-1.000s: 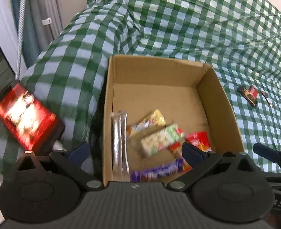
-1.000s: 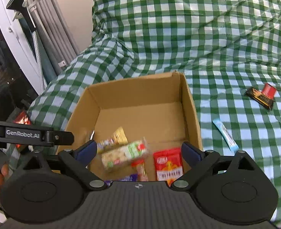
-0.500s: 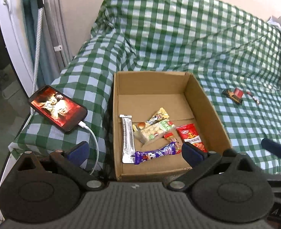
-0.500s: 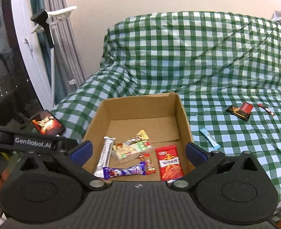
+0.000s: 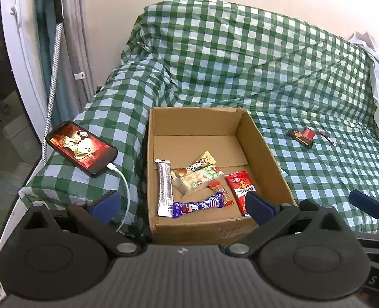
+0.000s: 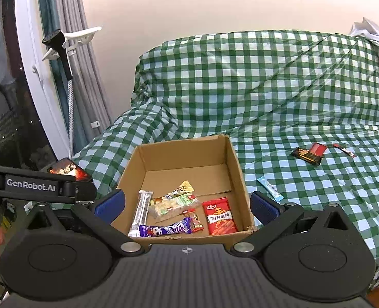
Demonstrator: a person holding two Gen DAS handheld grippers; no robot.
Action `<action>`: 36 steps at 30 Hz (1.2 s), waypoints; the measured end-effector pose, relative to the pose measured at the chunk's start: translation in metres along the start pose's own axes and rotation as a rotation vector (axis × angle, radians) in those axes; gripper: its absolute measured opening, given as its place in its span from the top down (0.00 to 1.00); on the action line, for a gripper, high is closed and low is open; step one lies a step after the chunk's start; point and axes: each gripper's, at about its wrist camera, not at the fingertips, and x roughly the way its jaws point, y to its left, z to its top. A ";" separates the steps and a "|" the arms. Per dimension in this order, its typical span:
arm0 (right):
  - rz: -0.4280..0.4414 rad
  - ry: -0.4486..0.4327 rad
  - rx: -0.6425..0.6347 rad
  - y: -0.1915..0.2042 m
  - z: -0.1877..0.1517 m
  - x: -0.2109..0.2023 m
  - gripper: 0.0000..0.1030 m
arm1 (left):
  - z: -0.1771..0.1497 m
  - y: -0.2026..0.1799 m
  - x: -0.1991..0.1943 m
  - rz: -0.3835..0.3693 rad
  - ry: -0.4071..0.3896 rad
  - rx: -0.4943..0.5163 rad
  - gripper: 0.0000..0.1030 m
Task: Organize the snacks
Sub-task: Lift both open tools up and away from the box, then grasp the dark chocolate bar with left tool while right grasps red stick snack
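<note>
An open cardboard box (image 5: pixel 264 146) (image 6: pixel 237 166) sits on a green checked cover. It holds several snacks: a silver bar (image 5: pixel 164 187) (image 6: pixel 141 211), a purple bar (image 5: pixel 198 205) (image 6: pixel 166 229), a red packet (image 5: pixel 240 184) (image 6: pixel 219 215) and a clear peanut pack (image 5: pixel 198 181) (image 6: pixel 174 206). A light blue stick (image 6: pixel 269 188), a dark packet with a red end (image 5: pixel 302 136) (image 6: pixel 308 153) and a small red strip (image 6: pixel 344 150) lie on the cover to the right. My left gripper (image 5: pixel 181 206) and right gripper (image 6: pixel 186 206) are open, empty, held back in front of the box.
A lit phone (image 5: pixel 81 151) on a white cable (image 5: pixel 123 187) lies left of the box near the cover's edge. Curtains and a window frame (image 5: pixel 17 64) stand at the left. A wall is behind. A white cloth (image 6: pixel 377 41) lies at the far right.
Both grippers have pulled back and up from over the box, so the whole box and more of the cover show. The snacks have not moved.
</note>
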 end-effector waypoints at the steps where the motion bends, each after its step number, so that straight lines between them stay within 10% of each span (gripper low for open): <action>1: 0.001 -0.002 0.001 0.000 0.000 -0.001 0.00 | -0.001 0.000 -0.001 0.002 0.001 -0.001 0.00; 19: -0.092 -0.035 0.088 -0.065 0.007 0.009 0.00 | 0.037 -0.067 0.042 -0.038 0.091 0.092 0.00; 29: -0.413 -0.080 0.149 -0.263 0.029 0.061 0.00 | 0.124 -0.215 0.166 -0.166 0.220 0.060 0.00; 36: -0.486 -0.037 0.215 -0.406 0.046 0.146 0.00 | 0.155 -0.320 0.316 -0.224 0.351 -0.042 0.00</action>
